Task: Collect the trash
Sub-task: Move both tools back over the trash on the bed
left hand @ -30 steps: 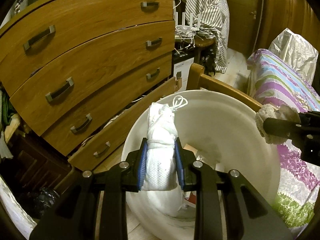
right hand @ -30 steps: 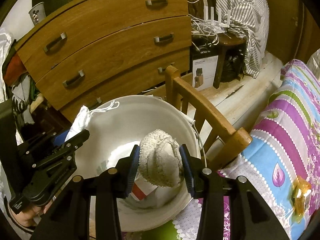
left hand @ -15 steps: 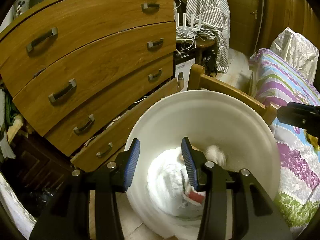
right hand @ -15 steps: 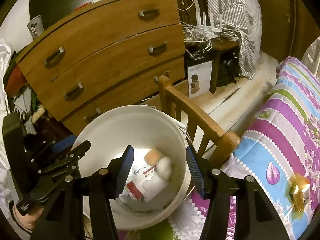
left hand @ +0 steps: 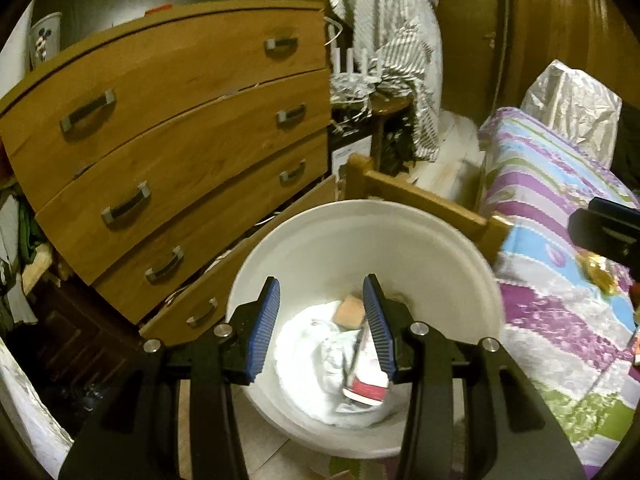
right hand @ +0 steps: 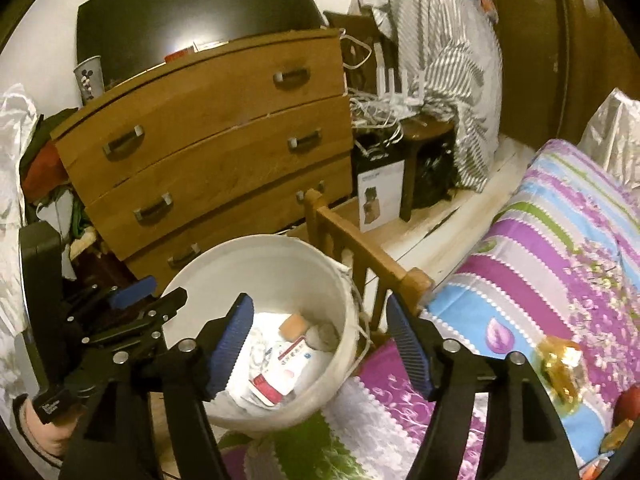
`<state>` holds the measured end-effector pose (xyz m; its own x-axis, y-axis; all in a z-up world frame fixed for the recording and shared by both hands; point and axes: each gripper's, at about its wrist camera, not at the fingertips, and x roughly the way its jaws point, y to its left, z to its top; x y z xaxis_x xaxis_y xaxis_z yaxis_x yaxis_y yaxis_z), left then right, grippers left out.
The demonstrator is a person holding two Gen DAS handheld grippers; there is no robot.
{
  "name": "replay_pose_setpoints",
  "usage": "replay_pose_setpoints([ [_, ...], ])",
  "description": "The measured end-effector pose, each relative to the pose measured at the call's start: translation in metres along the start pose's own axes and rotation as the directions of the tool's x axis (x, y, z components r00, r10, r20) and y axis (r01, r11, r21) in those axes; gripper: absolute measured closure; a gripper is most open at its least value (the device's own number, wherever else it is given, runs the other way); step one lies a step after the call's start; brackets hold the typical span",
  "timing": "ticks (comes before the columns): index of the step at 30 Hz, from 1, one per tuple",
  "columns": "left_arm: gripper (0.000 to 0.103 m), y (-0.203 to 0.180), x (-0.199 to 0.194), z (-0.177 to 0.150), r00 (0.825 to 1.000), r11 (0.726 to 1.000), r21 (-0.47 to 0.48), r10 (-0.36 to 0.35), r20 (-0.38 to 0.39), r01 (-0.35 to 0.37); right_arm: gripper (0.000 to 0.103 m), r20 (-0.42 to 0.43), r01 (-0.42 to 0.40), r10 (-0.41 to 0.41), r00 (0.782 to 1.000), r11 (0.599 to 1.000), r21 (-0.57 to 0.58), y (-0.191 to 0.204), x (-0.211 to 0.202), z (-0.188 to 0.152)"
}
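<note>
A white bucket (left hand: 472,280) (right hand: 260,256) stands on the floor between the dresser and the bed. Inside it lie white crumpled trash (left hand: 320,356), a red-and-white carton (right hand: 280,376) and an orange sponge-like piece (right hand: 294,326). My left gripper (left hand: 322,324) hangs above the bucket, open, nothing between its blue pads. My right gripper (right hand: 320,350) is over the bucket's right rim with its jaws opening wide and empty. A yellow crinkled wrapper (right hand: 560,368) lies on the striped bedspread (right hand: 560,240) to the right. The left gripper (right hand: 132,312) shows at the left of the right wrist view.
A wooden dresser (left hand: 180,140) with several drawers stands behind the bucket, its lowest drawer ajar. A wooden bed frame (right hand: 376,268) runs beside the bucket. A stool with cables (right hand: 420,128), a box (right hand: 380,196), hanging striped cloth and a silver bag (left hand: 572,108) lie further back.
Both grippers let go: the white bundle and the grey wad fell into the bucket. Both then rose and drew back, the right jaws spreading wider.
</note>
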<state>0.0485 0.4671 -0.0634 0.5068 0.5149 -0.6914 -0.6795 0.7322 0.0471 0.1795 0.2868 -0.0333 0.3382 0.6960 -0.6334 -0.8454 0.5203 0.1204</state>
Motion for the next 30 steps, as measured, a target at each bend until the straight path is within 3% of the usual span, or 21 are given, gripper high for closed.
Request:
replay_pose_setpoints([
  [9, 0.054, -0.063, -0.033, -0.012, 0.993, 0.991, 0.080, -0.111, 0.041, 0.107, 0.026, 0.140, 0.070, -0.074, 0.987, 0.997, 0.032, -0.032, -0.087, -0.037],
  [13, 0.052, -0.107, -0.036, -0.032, 0.983, 0.971, 0.160, -0.183, 0.017, 0.178, 0.020, 0.204, 0.121, -0.136, 0.970, 0.989, 0.084, -0.066, -0.153, -0.096],
  [20, 0.052, -0.191, -0.040, -0.071, 0.957, 0.918, 0.271, -0.285, -0.063, 0.291, 0.020, 0.128, 0.209, -0.245, 0.961, 0.947, 0.246, -0.140, -0.222, -0.217],
  [25, 0.052, -0.244, -0.056, -0.090, 0.938, 0.873, 0.344, -0.332, -0.097, 0.345, 0.020, 0.115, 0.303, -0.354, 0.928, 0.899, 0.316, -0.184, -0.286, -0.289],
  [30, 0.051, -0.301, -0.068, -0.113, 0.911, 0.806, 0.426, -0.386, -0.147, 0.410, 0.020, 0.020, 0.405, -0.463, 0.886, 0.795, 0.452, -0.246, -0.327, -0.364],
])
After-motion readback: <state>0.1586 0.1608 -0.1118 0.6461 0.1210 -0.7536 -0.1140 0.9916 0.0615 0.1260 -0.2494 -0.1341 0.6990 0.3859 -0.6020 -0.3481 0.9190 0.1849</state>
